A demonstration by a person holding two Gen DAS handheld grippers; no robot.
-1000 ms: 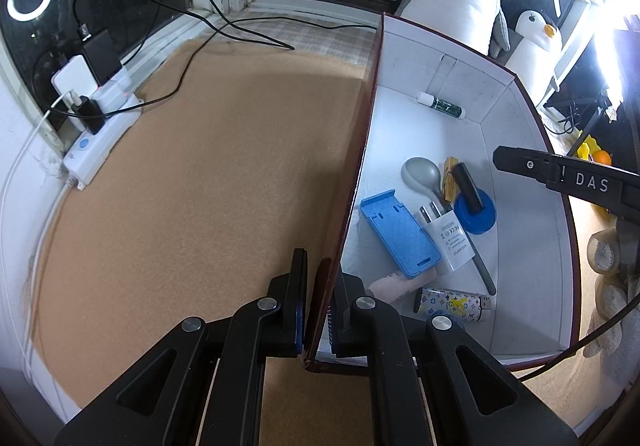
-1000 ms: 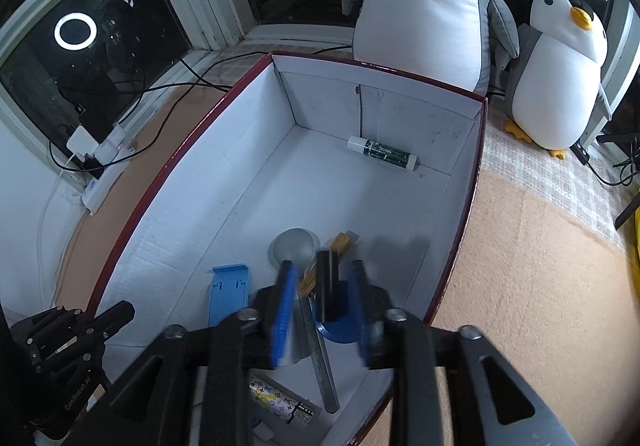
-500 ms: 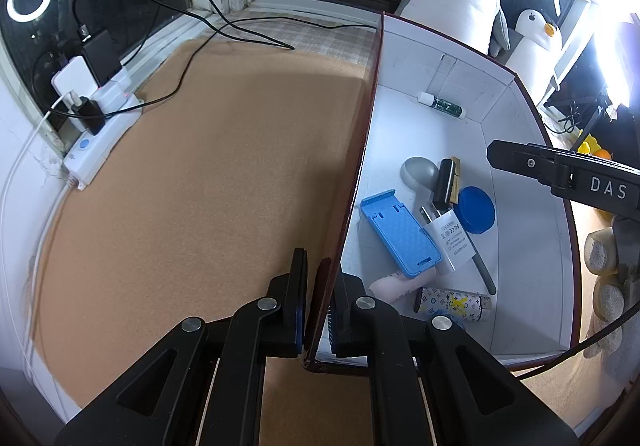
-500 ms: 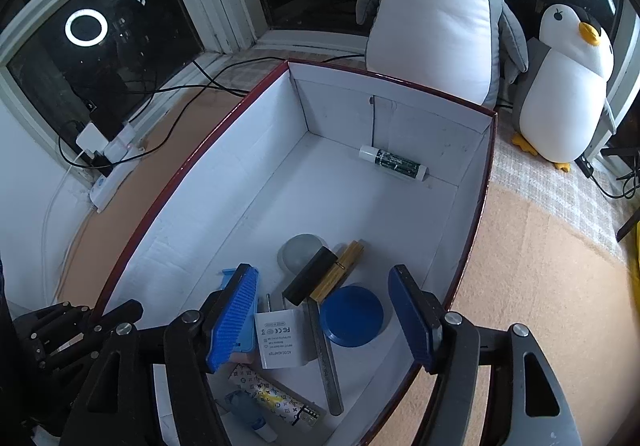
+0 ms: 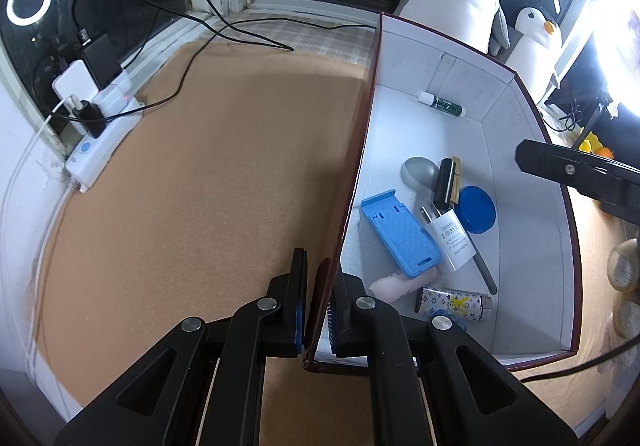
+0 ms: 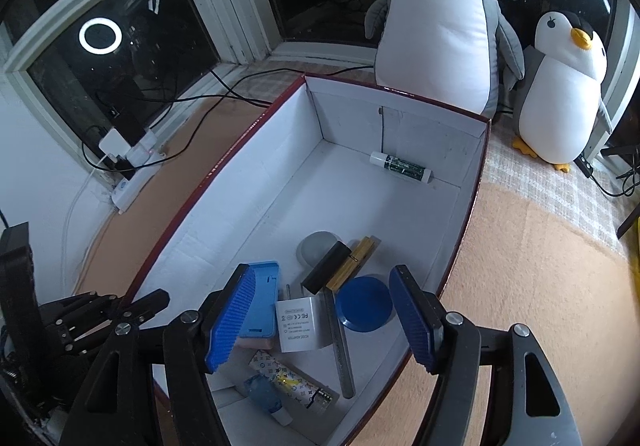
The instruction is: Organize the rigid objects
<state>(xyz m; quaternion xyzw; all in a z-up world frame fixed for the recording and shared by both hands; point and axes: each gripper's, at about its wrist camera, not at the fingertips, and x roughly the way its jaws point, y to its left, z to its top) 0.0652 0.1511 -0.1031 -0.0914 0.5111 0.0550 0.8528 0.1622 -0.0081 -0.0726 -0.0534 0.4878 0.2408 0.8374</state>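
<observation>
Inside the white box (image 6: 400,134): blue phone stand (image 5: 401,232), white charger (image 6: 298,323), grey spoon (image 6: 319,246), black block (image 6: 325,272) leaning on a wooden clip (image 6: 352,264), blue lid (image 6: 364,309), patterned lighter (image 6: 292,380). Green-labelled tube (image 6: 401,165) way off alone by the far wall. Left tool (image 5: 318,296) pinched tight on the box's near-left wall, one finger each side. Right tool (image 6: 323,318) spread wide, nothing between the pads, hanging just above the pile right after opening up. Two plush penguins (image 6: 440,26) parked behind the box, power strip (image 5: 100,146) over by the window.
</observation>
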